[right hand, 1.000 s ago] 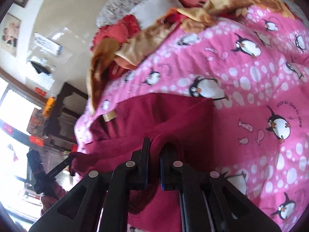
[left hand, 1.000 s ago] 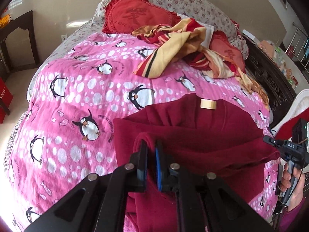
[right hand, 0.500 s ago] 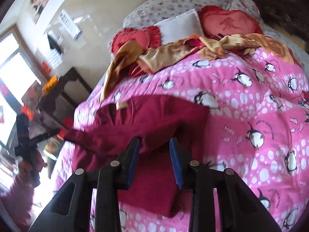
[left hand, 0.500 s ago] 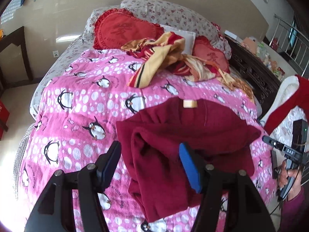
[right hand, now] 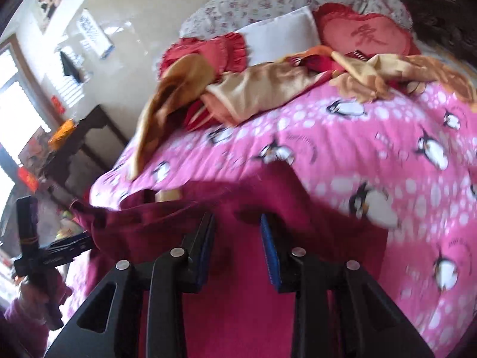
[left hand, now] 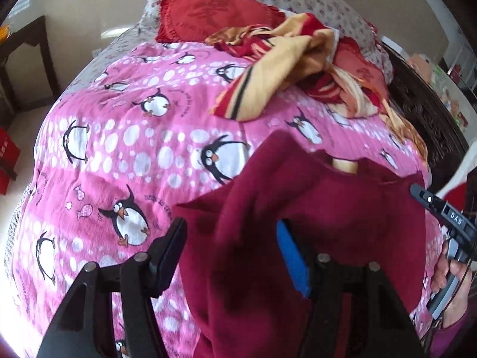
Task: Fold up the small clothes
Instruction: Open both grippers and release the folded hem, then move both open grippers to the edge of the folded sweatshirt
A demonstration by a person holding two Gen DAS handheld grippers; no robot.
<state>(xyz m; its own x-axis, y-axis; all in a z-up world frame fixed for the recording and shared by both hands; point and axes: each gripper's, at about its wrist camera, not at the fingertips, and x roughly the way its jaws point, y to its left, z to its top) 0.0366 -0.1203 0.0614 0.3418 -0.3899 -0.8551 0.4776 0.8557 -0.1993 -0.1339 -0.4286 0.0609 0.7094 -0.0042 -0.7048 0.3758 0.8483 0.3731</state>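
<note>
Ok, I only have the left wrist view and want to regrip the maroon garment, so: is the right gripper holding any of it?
Observer: No. The right gripper has just been opening. Its jaws stand apart over the maroon garment, with no cloth pinched.
Operator: Fine. What sits at the head of the bed behind the striped cloth?
Observer: A white pillow lies between the ruffled red cushion and the heart-shaped red cushion.
</note>
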